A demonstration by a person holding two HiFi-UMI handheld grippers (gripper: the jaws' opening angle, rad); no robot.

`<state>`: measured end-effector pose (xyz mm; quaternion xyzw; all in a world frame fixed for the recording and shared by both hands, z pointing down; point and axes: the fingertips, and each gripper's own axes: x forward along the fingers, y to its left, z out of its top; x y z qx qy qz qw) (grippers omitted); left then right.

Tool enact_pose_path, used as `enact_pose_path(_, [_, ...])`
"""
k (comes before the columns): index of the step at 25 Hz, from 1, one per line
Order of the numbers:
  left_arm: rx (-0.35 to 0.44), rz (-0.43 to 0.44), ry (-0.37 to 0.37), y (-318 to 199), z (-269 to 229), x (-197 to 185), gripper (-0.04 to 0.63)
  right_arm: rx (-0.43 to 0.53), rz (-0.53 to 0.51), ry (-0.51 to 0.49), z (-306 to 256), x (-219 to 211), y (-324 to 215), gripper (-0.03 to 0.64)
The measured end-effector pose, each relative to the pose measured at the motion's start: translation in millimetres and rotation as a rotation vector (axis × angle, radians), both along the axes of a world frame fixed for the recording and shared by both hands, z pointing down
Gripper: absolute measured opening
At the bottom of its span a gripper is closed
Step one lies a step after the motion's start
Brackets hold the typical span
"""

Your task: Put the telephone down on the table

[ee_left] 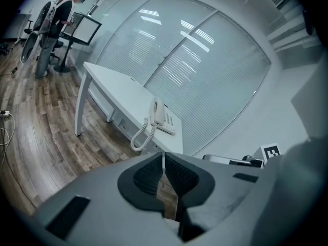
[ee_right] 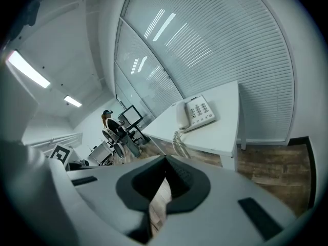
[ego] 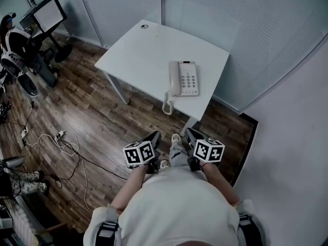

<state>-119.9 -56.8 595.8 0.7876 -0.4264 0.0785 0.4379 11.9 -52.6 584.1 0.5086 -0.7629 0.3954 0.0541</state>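
Currently, the white corded push-button telephone (ego: 184,78) is seen resting flat on the white rectangular table (ego: 148,50), close to the table's near edge and toward its right end. The handset is seated in its cradle, left of the keypad. The white coiled cord (ego: 168,102) is looped over the near edge and hangs below it.

The left gripper (ego: 152,137) and the right gripper (ego: 190,135) are held side by side close to the person's body, above the dark wood-plank floor (ego: 92,122), well apart from the table and the telephone. A black-and-white marker cube is carried on each.

In the left gripper view, the left gripper (ee_left: 163,160) is recorded with its jaws pressed together at the tips; nothing is pinched, only floor shows behind. The telephone (ee_left: 161,116) is seen ahead on the table (ee_left: 118,83).

In the right gripper view, the right gripper (ee_right: 165,163) is likewise pressed together and empty. The telephone (ee_right: 197,113) lies ahead on the table (ee_right: 225,122).

Loose cables (ego: 66,147) are noted on the floor at left. A second person (ego: 15,45) is seen at far left beside a dark monitor (ego: 48,14).
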Motion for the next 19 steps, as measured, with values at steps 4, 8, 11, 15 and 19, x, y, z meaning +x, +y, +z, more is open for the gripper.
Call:
enact_pose_path(4, [0.001,0.002,0.005,-2.2,-0.8,-0.5,0.034,0.002,-0.002,-0.010,-1.2,-3.4,-0.8,0.020])
enact_pose_path(8, [-0.004,0.007,0.002,-2.0,-0.7,-1.1,0.034,0.001,0.000,-0.009,-1.8,-4.5,-0.6,0.020])
enact_pose_path(11, [-0.011,0.010,-0.001,-1.0,2.9,-0.4,0.034,-0.001,-0.002,-0.013,0.1,-4.9,-0.9,0.020])
enact_pose_path(15, [-0.023,0.007,-0.005,-0.8,6.6,0.8,0.034,0.000,-0.009,-0.016,0.0,-4.8,-3.0,0.020])
enact_pose_path(19, [-0.026,0.007,-0.006,-3.9,9.9,4.3,0.034,0.001,-0.017,-0.018,3.5,-2.5,-7.8,0.021])
